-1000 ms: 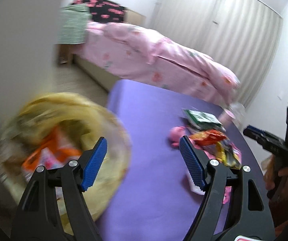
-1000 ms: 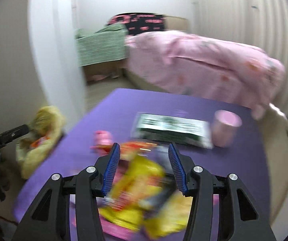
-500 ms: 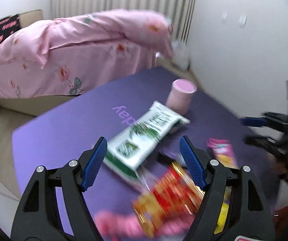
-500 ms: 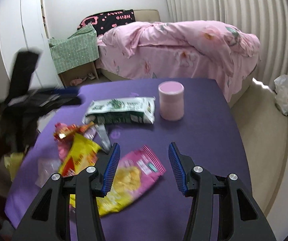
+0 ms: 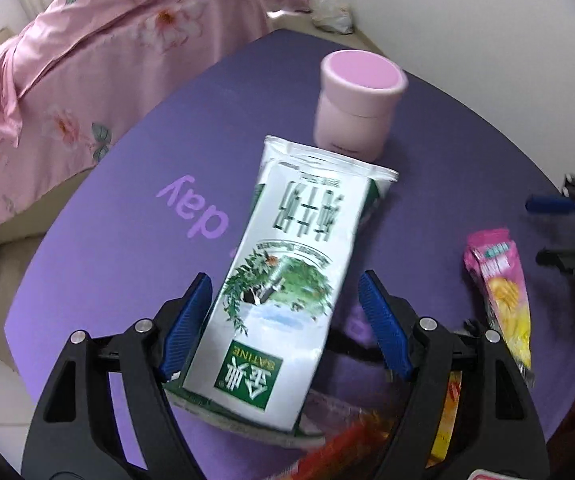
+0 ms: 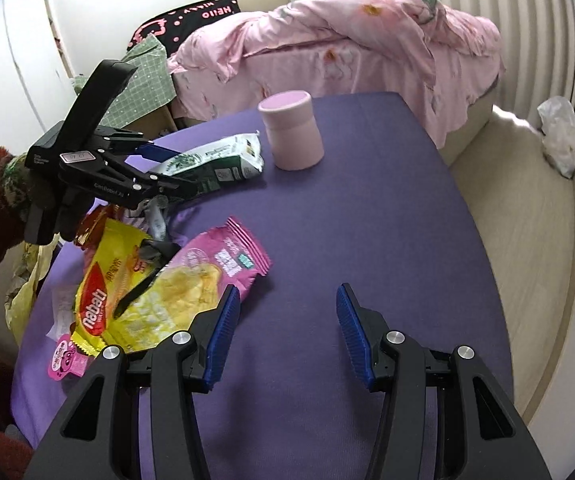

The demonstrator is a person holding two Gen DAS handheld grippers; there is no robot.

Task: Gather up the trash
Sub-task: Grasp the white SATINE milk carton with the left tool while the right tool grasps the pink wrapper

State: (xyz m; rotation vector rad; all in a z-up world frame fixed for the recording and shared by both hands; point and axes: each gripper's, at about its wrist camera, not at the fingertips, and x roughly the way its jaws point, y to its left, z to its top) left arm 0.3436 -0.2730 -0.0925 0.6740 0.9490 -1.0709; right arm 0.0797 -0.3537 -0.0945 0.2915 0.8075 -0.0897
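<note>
A second before, the left gripper (image 5: pixel 285 322) was over a yellow bag of trash off the table's edge. It had swung back to the table, and the green and white packet (image 5: pixel 287 280) lay between its blue pads, at 12 o'clock from the tool. The jaws were wide open and not yet touching the packet. I think it was the next piece of trash to grab.

The right gripper (image 6: pixel 283 338) was open too, with only bare purple table (image 6: pixel 367 220) between its pads.

The packet looked flat, smooth and shiny, so it might slip. At 1 o'clock from it stood a round pink cup (image 5: pixel 357 100) with a matte lid. The pink snack bag (image 6: pixel 215 268) and yellow wrapper (image 6: pixel 103 300) looked crinkly and thin.
</note>
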